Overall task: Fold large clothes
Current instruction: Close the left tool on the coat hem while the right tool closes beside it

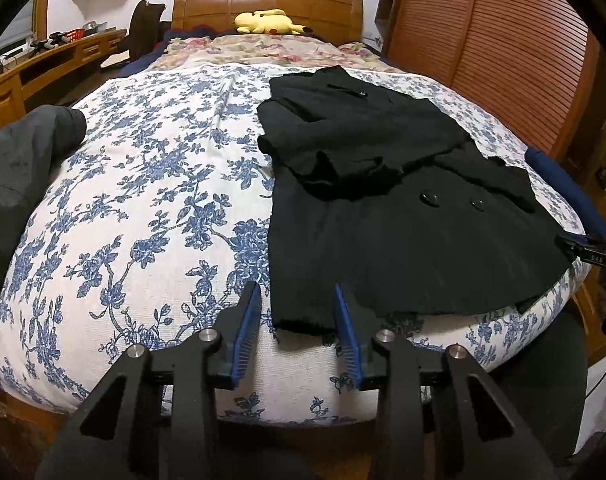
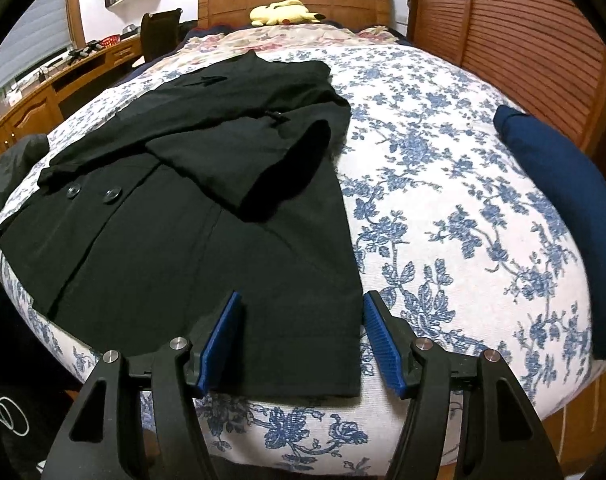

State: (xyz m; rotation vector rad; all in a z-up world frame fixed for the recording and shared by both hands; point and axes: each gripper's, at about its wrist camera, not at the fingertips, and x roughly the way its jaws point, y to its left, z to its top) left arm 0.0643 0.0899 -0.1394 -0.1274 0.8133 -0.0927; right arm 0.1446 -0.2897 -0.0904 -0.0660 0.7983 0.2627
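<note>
A black double-breasted coat (image 1: 383, 200) lies flat on the blue-flowered bed cover (image 1: 151, 208), both sleeves folded in across its chest, hem toward me. My left gripper (image 1: 297, 292) is open, its blue pads either side of the coat's near left hem corner, just above it. In the right wrist view the coat (image 2: 207, 216) fills the left half of the bed cover (image 2: 443, 200). My right gripper (image 2: 301, 300) is open, its pads straddling the near right hem corner. The right gripper's tip also shows at the far right of the left wrist view (image 1: 583, 246).
A dark grey garment (image 1: 19, 160) lies at the bed's left edge and a navy one (image 2: 563, 184) at the right edge. A yellow plush toy (image 1: 267, 22) sits by the wooden headboard (image 1: 263, 0). A slatted wardrobe (image 1: 483, 40) stands right, a desk (image 1: 43, 64) left.
</note>
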